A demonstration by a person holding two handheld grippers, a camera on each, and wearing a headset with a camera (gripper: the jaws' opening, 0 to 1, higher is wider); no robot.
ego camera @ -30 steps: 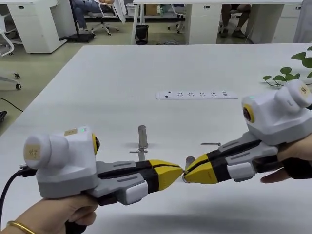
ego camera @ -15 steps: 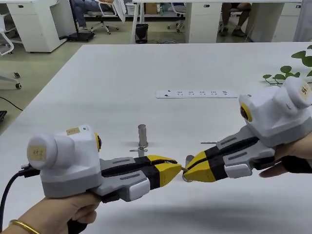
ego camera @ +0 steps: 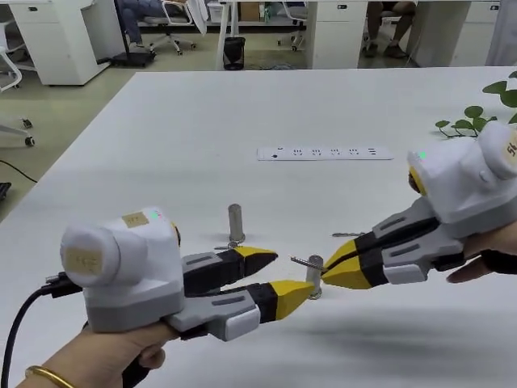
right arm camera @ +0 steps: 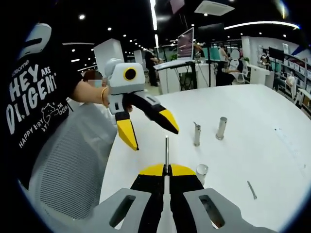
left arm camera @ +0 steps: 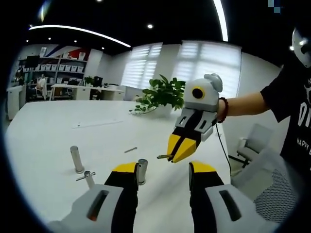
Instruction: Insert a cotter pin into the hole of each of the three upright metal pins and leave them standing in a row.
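One thin cotter pin (right arm camera: 166,149) is pinched by its end in my right gripper (right arm camera: 166,170), jaws closed, just beside the nearest metal pin (ego camera: 314,273). It looks light, stiff and slippery, so I'd hold it firmly; my left gripper (ego camera: 292,272) gapes empty.

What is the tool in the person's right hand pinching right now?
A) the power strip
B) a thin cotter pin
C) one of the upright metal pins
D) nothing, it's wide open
B: the right gripper has its fingers closed on a thin cotter pin that sticks out ahead of their tips.
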